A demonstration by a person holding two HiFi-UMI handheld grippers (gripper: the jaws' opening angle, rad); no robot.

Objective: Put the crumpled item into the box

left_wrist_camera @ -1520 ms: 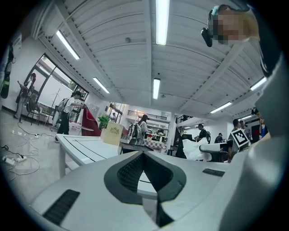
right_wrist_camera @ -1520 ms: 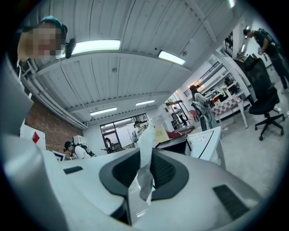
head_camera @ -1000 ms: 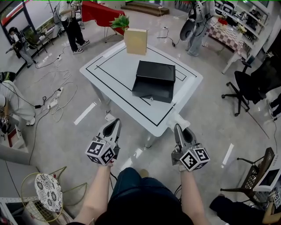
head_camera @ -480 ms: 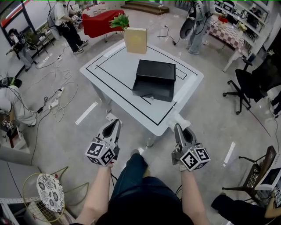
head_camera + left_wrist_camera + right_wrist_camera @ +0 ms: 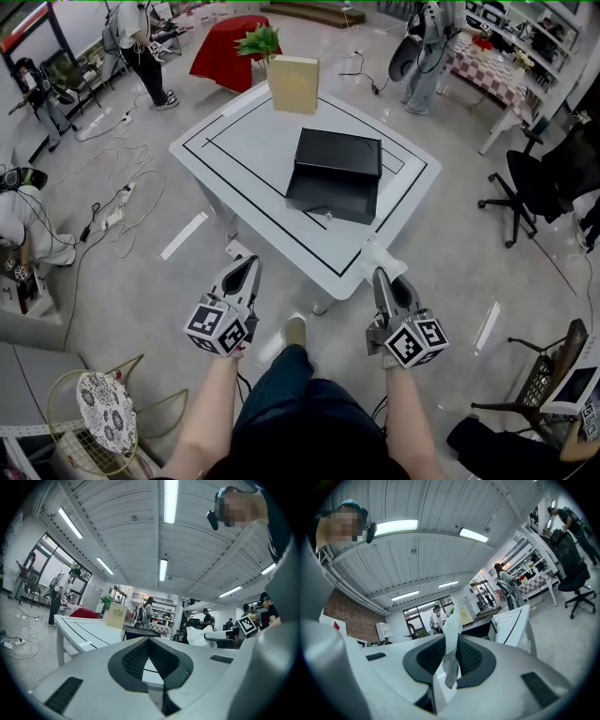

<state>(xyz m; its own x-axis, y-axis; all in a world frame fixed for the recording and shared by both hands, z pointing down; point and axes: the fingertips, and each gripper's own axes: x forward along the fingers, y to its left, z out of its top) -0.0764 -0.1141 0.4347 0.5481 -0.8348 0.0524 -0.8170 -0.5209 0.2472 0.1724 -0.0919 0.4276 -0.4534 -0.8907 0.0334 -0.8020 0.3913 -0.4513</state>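
Since a second ago my foot has stepped forward, and the white square table with black lines sits a touch nearer. On it lie a black rectangular box and, at the far edge, an upright tan carton. The jaws of my right gripper pinch the crumpled white paper, just off the table's near corner. The jaws of my left gripper are together, empty. Cables trail over the glossy grey floor; people stand along the far side.

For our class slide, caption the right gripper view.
Right gripper clamps a crumpled white item, facing the table and black box.
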